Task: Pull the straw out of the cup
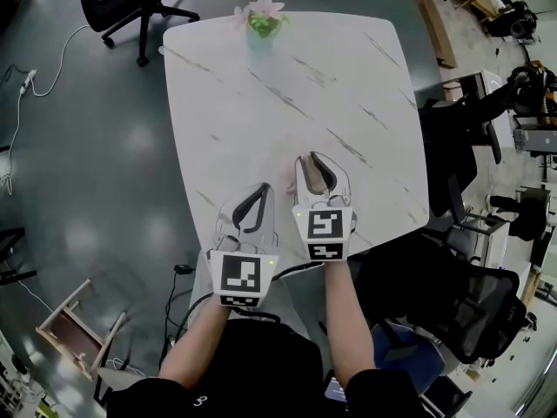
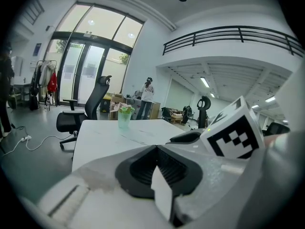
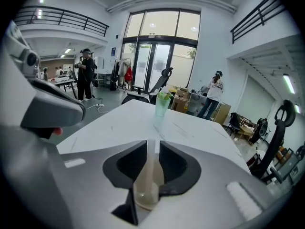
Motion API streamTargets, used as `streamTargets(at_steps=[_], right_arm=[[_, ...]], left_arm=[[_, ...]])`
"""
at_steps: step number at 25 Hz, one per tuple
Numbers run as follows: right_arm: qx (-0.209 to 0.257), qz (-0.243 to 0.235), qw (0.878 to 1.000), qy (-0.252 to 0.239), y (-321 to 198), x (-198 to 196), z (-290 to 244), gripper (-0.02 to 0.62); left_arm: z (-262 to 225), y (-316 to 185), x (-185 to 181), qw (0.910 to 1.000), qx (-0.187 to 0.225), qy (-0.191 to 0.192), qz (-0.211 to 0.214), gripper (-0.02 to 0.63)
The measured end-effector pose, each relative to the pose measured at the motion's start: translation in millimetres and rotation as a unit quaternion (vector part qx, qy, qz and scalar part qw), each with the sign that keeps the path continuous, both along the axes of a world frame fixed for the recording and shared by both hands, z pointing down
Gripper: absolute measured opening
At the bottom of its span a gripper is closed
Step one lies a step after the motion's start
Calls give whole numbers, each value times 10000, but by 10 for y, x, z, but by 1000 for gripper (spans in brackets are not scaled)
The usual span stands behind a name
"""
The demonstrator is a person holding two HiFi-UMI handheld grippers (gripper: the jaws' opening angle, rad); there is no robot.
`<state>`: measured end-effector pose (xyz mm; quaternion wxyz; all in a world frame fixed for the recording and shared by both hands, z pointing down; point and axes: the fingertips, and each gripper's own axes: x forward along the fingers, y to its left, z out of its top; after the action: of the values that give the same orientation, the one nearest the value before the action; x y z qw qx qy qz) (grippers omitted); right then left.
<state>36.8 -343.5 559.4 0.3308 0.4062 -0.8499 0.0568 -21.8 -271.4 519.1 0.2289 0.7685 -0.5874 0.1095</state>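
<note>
- One white marbled worktop (image 1: 261,111). It carries only the cup, at its far edge, and my two tongs rest over its near edge.
- Two tongs, so I judge the job is at the approach step, with nothing gripped yet. My left tongs (image 1: 259,192) are closed on nothing, the pads meeting. My right tongs (image 1: 312,160) stand a narrow slit apart, with bare worktop showing through the gap.
- One pale green cup (image 1: 264,26), upright and well apart from both tongs, straight ahead of the right pair.
- Something pink and white pokes from its top (image 1: 261,9). I take it for the straw, but it is too small to count or trace.
- Next I would carry the right tongs across to the cup, spread them wider, and pinch that top. The left could steady the cup.
</note>
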Motion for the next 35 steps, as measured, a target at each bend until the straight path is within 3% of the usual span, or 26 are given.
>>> streamTargets(at_steps=[2,7,18,24,35], right_arm=[[40,31,9999,119,-14,10,8,52],[68,54,9999,135,6,12,4,49],[978,335,9911,-834,178,107,-854,48],[1265,487,9754,-1738,458,219,-1360,48],[1709,1064,9406,-2734,1029,605,-1988,48]], left_arm=[[-18,6,-25,10000,15,4,-32,2],[-68,49,-69,10000,58,-13,-76,2],[-416,132,-25,9991,409,-57,30,2],[-694,252,50,9973,692,-111,221,2],[-1213,569,194,9892,1290,-289,633,2]])
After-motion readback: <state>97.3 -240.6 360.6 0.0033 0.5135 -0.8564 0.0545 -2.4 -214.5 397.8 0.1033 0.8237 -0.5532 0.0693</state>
